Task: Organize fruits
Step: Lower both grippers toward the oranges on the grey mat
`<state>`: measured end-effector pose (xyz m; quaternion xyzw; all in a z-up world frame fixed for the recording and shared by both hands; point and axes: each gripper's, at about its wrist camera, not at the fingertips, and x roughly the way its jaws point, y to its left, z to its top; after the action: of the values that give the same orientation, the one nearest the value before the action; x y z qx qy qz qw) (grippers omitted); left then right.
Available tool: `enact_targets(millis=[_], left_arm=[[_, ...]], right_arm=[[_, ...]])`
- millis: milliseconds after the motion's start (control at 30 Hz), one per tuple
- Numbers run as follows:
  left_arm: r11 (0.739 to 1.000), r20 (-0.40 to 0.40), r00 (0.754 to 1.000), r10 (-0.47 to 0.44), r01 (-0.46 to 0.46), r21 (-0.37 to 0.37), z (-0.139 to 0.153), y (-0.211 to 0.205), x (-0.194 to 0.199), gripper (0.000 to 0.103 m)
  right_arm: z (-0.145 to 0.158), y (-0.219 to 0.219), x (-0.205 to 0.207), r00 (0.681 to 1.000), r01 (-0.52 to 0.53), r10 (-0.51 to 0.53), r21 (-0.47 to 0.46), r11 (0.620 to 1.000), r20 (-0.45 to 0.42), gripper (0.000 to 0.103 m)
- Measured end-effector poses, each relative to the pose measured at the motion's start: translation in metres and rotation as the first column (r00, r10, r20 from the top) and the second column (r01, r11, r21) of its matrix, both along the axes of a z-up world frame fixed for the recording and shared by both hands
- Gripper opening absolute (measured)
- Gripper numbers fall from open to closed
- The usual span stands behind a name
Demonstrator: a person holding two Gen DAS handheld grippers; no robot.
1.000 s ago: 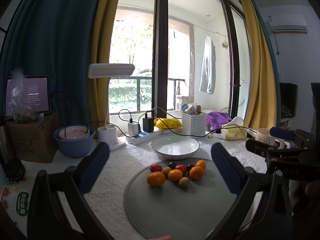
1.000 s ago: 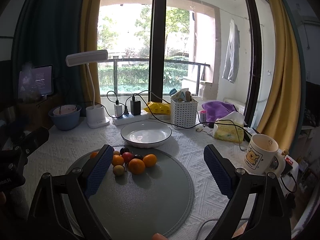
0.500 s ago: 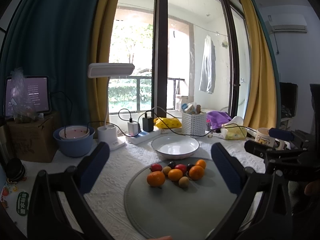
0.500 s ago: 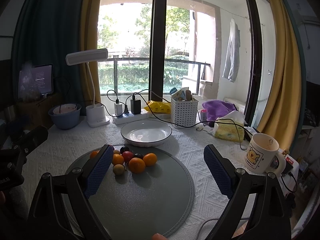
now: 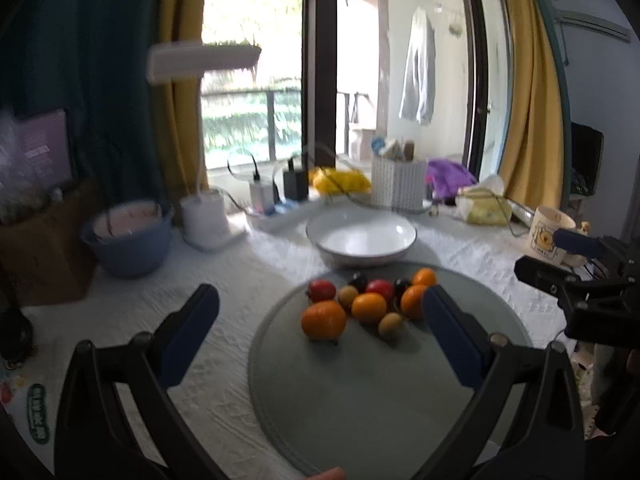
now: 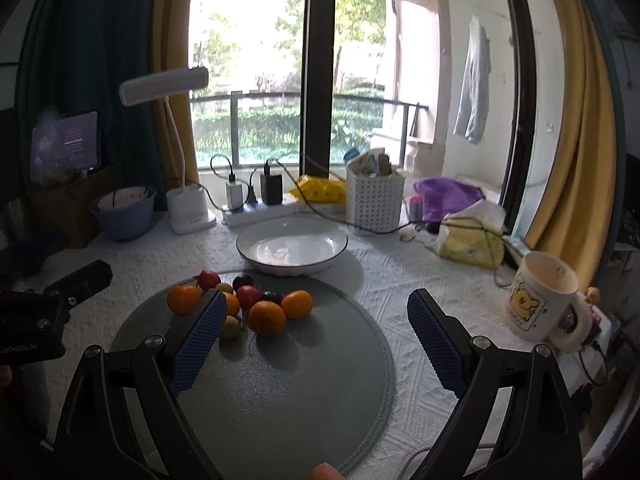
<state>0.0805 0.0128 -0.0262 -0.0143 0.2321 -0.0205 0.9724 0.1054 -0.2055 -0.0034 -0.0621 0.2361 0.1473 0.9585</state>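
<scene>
Several small fruits lie in a cluster on a round grey mat [image 5: 360, 400] [image 6: 288, 392]: oranges [image 5: 323, 319] [image 6: 267, 317], red ones [image 5: 321, 289] [image 6: 247, 296], dark plums [image 6: 242, 281] and a small greenish one [image 5: 390, 325]. An empty white bowl [image 5: 362, 240] [image 6: 292, 249] stands just behind the mat. My left gripper [image 5: 320, 334] is open and empty, above the mat's near side, facing the fruits. My right gripper [image 6: 314, 340] is open and empty, just right of the cluster; its left finger hides part of it.
A blue basin [image 6: 122, 214], white desk lamp [image 6: 188, 216], power strip with chargers [image 6: 256, 210], white perforated basket [image 6: 374, 204], tissue pack [image 6: 470, 240] and cartoon mug [image 6: 540, 296] ring the white tablecloth. The right gripper shows at the left view's right edge [image 5: 576, 292].
Both grippers have moved forward and lower toward the fruits, which now look larger. The left view is motion-blurred. Both stay open.
</scene>
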Motion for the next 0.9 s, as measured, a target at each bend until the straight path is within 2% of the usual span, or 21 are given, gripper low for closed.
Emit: enact_targets(millis=[133, 300, 433, 700, 800, 867, 900], left_arm=[[0.999, -0.075, 0.997, -0.02, 0.018, -0.033, -0.012, 0.006, 0.022, 0.102], [0.999, -0.164, 0.985, -0.048, 0.045, -0.022, -0.026, 0.005, 0.046, 0.102], [0.998, -0.224, 0.972, -0.064, 0.057, -0.04, -0.038, 0.007, 0.062, 0.101], [0.996, -0.283, 0.956, -0.08, 0.065, -0.064, -0.052, 0.01, 0.082, 0.096], [0.995, -0.302, 0.95, -0.083, 0.063, -0.074, -0.058, 0.01, 0.086, 0.088], [0.996, -0.311, 0.947, -0.08, 0.063, -0.066, -0.061, 0.009, 0.088, 0.085], [0.996, -0.317, 0.945, -0.077, 0.06, -0.061, -0.063, 0.008, 0.09, 0.079]], right_arm=[[-0.014, 0.002, 0.019, 0.998, -0.013, 0.013, -0.002, 1.0, -0.067, 0.094], [-0.029, 0.004, 0.042, 0.988, -0.029, 0.032, 0.017, 0.999, -0.15, 0.093], [-0.041, 0.008, 0.057, 0.975, -0.049, 0.056, 0.039, 0.998, -0.216, 0.083], [-0.064, 0.021, 0.084, 0.935, -0.083, 0.112, 0.101, 0.991, -0.338, 0.08], [-0.068, 0.027, 0.088, 0.929, -0.097, 0.126, 0.1, 0.99, -0.348, 0.08], [-0.07, 0.029, 0.091, 0.923, -0.106, 0.138, 0.108, 0.988, -0.359, 0.079], [-0.072, 0.031, 0.093, 0.92, -0.109, 0.142, 0.11, 0.988, -0.366, 0.077]])
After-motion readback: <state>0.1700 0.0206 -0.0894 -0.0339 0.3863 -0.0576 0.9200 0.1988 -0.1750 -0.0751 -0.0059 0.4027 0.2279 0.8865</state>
